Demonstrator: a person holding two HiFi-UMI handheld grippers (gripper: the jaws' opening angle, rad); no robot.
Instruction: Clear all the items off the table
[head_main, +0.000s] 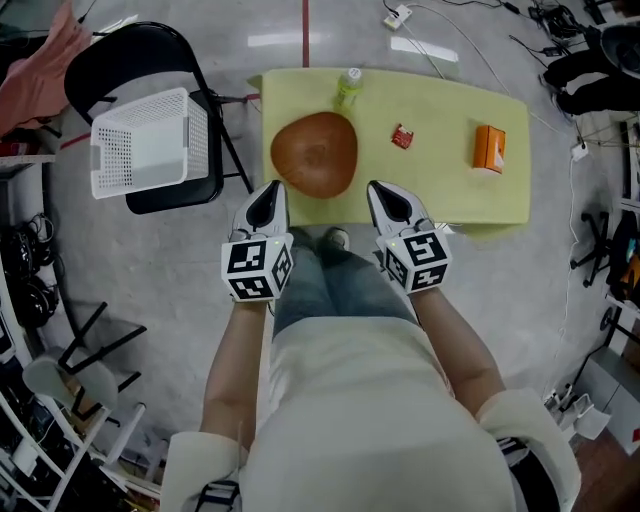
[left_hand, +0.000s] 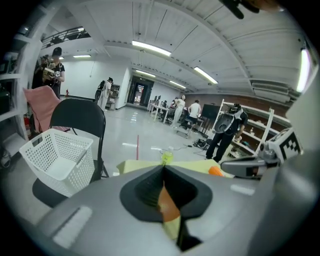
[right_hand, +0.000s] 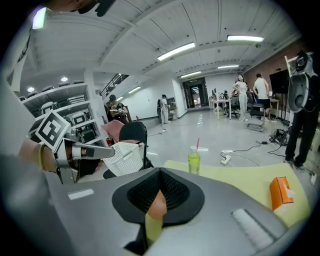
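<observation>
I held my left gripper (head_main: 270, 195) and right gripper (head_main: 388, 197) side by side at the near edge of the yellow table (head_main: 500, 205), both pairs of fingers closed on nothing. The brown bowl (head_main: 314, 153) lay at twelve o'clock, just beyond my tips, with the green bottle (head_main: 348, 88) at twelve o'clock of it. The small red packet (head_main: 402, 136) and the orange box (head_main: 489, 148) sat toward its three o'clock. The white basket (head_main: 150, 140) rested on a black chair (head_main: 140, 50) at the table's nine o'clock.

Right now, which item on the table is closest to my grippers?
The brown bowl, at the table's near edge between the left gripper and right gripper; the green bottle, red packet and orange box lie farther back.
</observation>
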